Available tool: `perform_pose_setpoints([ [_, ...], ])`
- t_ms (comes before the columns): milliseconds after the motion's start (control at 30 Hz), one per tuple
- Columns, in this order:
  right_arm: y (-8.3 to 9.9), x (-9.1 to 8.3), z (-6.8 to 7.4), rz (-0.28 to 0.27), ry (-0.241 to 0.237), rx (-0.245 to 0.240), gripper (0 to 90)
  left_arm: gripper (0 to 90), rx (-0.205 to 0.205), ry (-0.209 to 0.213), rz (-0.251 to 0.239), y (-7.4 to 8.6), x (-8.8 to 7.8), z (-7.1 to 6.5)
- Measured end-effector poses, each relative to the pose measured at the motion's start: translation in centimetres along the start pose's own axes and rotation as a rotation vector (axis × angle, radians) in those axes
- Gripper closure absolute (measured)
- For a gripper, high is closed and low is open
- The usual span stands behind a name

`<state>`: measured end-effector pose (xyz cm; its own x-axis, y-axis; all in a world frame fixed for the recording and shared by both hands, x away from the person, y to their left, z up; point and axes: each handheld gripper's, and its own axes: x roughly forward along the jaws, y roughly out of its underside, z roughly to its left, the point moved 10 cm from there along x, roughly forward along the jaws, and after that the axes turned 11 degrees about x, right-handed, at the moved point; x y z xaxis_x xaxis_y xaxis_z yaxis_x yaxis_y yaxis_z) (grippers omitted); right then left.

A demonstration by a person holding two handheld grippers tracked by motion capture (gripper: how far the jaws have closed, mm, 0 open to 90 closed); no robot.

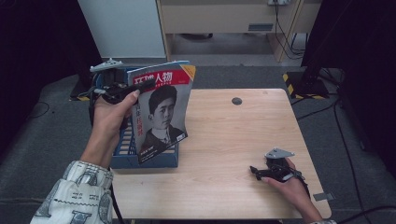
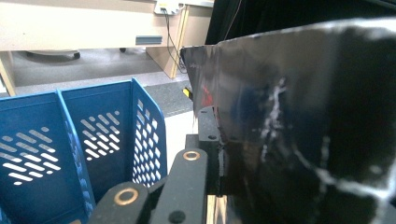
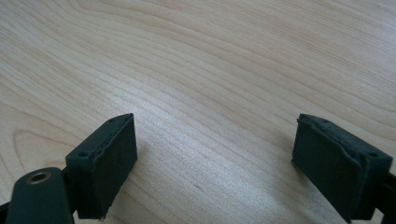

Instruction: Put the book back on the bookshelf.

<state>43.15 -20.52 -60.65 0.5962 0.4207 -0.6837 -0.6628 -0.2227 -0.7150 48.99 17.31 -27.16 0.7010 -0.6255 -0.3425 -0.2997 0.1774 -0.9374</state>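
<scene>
blocked: blue file rack (image 1: 140, 161) at left edge | free: bare table (image 1: 233, 140) right

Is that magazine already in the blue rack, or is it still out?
Only partly in. The left claw pinches the magazine near its top; it stands tilted with its lower edge in the blue rack, most of it above.

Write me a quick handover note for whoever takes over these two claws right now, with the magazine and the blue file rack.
Left claw: shut on the magazine, gripping near its top edge and holding it upright over the blue file rack at the table's left edge.
Right claw: open, holding nothing, resting low over the bare wooden table near the right front.
Done: magazine picked up and brought to the rack.
Left: probably lower it into a rack slot, then release. Whether its bottom edge is already inside a slot is unclear.
</scene>
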Motion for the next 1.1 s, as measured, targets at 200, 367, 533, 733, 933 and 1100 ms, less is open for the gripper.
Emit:
perform_pose_setpoints([
  [200,0.0,0.0,0.0,0.0,0.0,0.001,14.0,86.7,-0.025,-0.006,-0.02,0.0,-1.0,0.8],
  [367,0.0,0.0,0.0,-0.001,0.0,0.0,14.0,86.7,-0.059,-0.007,-0.047,0.1,-1.9,1.7],
  [533,0.0,0.0,0.0,-0.001,0.0,0.0,14.0,86.7,-0.081,-0.009,-0.064,0.1,-2.7,2.4],
  [733,0.0,0.0,0.0,-0.001,0.0,-0.001,14.0,86.7,-0.126,-0.012,-0.087,0.3,-3.7,3.3],
  [933,0.0,0.0,0.0,-0.001,0.0,0.001,14.0,86.7,-0.142,-0.015,-0.099,0.5,-4.2,3.7],
  [1100,0.0,0.0,0.0,-0.001,0.0,0.0,14.0,86.7,-0.162,-0.015,-0.112,0.7,-5.2,4.2],
])
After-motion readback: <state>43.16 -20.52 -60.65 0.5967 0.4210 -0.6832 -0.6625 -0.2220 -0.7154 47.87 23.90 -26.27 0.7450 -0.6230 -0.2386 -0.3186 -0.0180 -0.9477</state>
